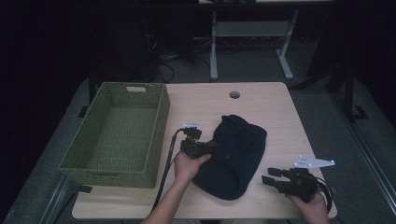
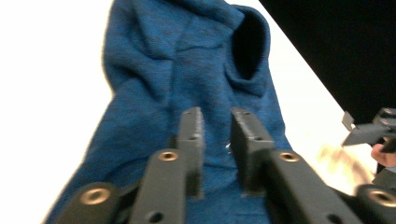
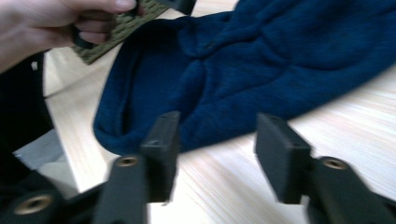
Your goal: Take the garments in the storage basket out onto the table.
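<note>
Taking the blue garment (image 1: pixel 233 156) as our landmark, we see it lying crumpled on the tabletop (image 1: pixel 271 100), near its middle. To the garment's left stands the green woven basket (image 1: pixel 116 135), apart from the cloth and with nothing in it that we can see.

At the garment's left edge we hold the left gripper (image 1: pixel 212 147). In the left gripper view its jaws stand narrow, a slim gap between them, poised over a flat stretch of the knit (image 2: pixel 187 70), and we cannot tell whether any cloth is actually between them. We judge the first risk lies here: if they close on a taut, flat patch instead of a fold, they may pinch only a few threads or nothing, and the garment would slip free on the lift. A one-sided grip at this edge could also let the rest drag and catch on the basket's near wall.

To the garment's right, well apart from it in the high view, we hold the right gripper (image 1: pixel 273 176), its jaws wide and holding nothing. In the right gripper view they point toward the garment's rolled hem (image 3: pixel 140 135). If we come in too low here, the lower jaw could scrape the tabletop and push the cloth away instead of getting under it.
</note>
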